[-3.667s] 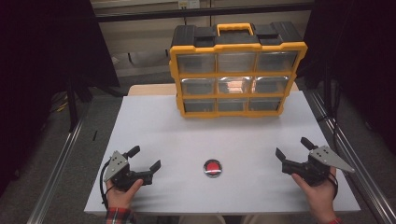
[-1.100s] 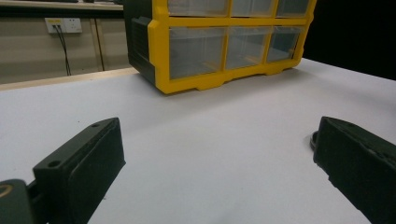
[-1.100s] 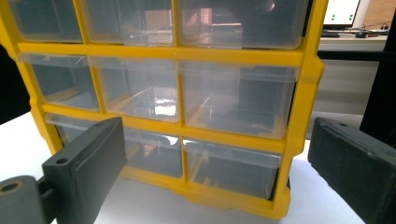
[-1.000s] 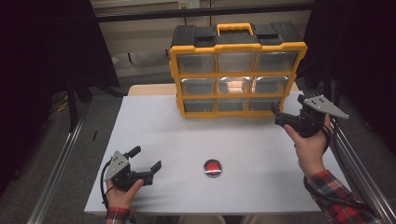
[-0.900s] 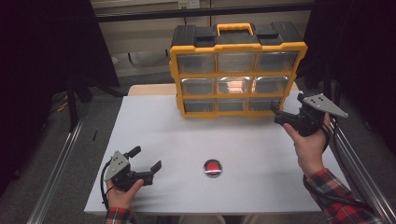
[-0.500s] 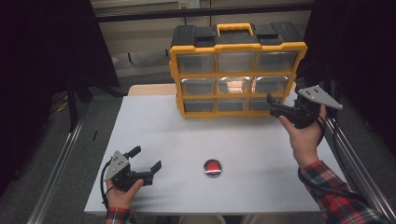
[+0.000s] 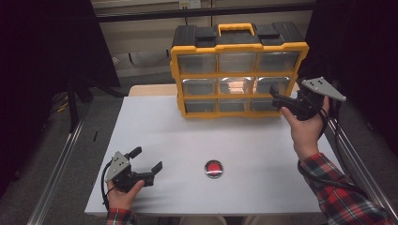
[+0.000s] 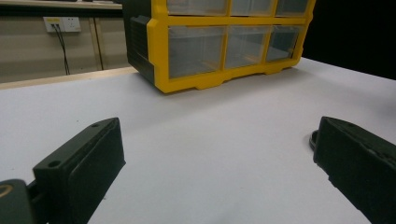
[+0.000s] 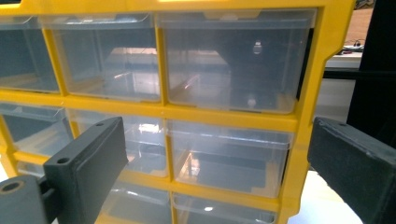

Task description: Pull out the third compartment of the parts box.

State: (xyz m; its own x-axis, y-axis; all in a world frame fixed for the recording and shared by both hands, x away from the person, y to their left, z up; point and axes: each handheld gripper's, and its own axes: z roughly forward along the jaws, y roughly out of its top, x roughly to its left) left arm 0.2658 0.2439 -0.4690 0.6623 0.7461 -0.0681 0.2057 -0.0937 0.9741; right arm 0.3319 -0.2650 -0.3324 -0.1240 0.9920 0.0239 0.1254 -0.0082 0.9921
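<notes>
A yellow organiser (image 7: 239, 75) with clear drawers and a black top stands at the back of the white table (image 7: 263, 140). My right gripper (image 7: 278, 100) is held up, open, just in front of its right-hand column of drawers. In the right gripper view my right gripper (image 9: 215, 172) has its jaws spread wide, with the middle right drawer (image 9: 229, 158) between them and untouched. My left gripper (image 7: 148, 158) rests open at the front left. A small red round object (image 7: 213, 168) lies on the table to its right. The left gripper (image 8: 215, 172) faces the organiser (image 8: 224, 46) with nothing between its jaws.
Metal frame rails (image 7: 61, 178) run along both sides of the table, with dark floor beyond. A wall socket (image 8: 60, 23) sits on the wall behind. Bare white tabletop stretches between the organiser and the red object.
My right gripper has risen from the front right of the table and moved forward and left to the organiser's right drawers. The left gripper has stayed where it was.
</notes>
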